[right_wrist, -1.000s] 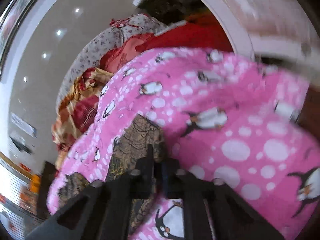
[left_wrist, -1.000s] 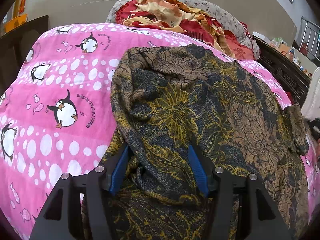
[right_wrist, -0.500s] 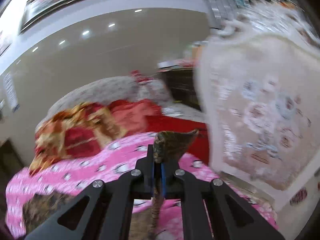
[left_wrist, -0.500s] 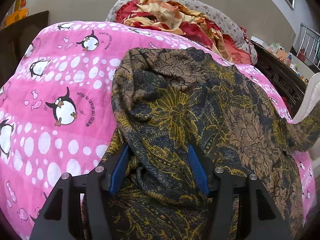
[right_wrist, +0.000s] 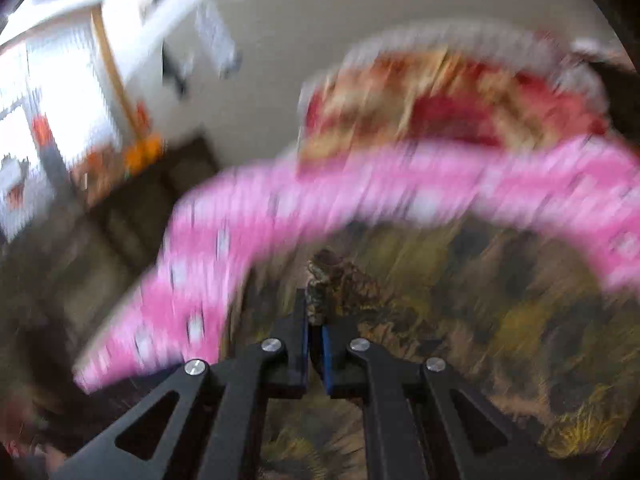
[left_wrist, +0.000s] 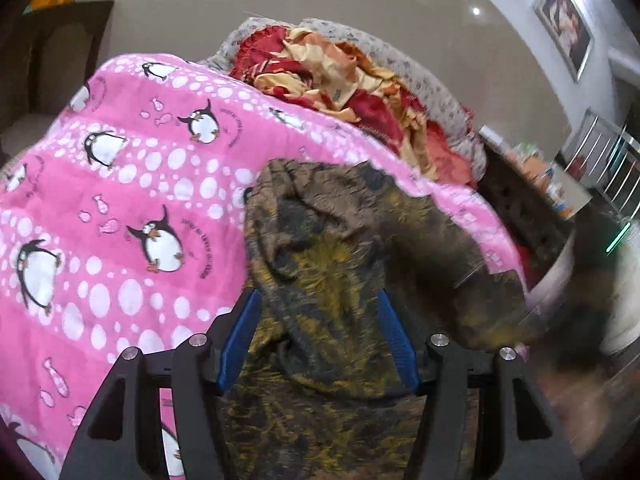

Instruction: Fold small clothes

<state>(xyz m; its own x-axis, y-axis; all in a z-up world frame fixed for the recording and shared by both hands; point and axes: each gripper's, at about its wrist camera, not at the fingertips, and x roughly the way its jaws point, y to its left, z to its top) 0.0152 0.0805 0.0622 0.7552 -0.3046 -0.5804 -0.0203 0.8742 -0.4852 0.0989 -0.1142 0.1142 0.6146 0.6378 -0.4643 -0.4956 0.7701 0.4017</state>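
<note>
The right gripper (right_wrist: 315, 320), jaws pinched together on a corner of the dark floral garment (right_wrist: 340, 284), has swung from facing the far wall half a second ago to looking down across the cloth and the pink penguin blanket (right_wrist: 400, 184), its whole picture smeared by speed; the corner appears to be travelling over the garment, likely the first fold under way; the left gripper (left_wrist: 320, 328) still stands with blue pads spread wide, a hump of cloth between them, apparently unclamped; its view has tipped up and rightward since a second ago; the garment (left_wrist: 340, 240) lies on the blanket (left_wrist: 120, 200); only the left view shows the heaped red-and-gold bedding (left_wrist: 340, 76) sharply; only the right shows the pinch itself
</note>
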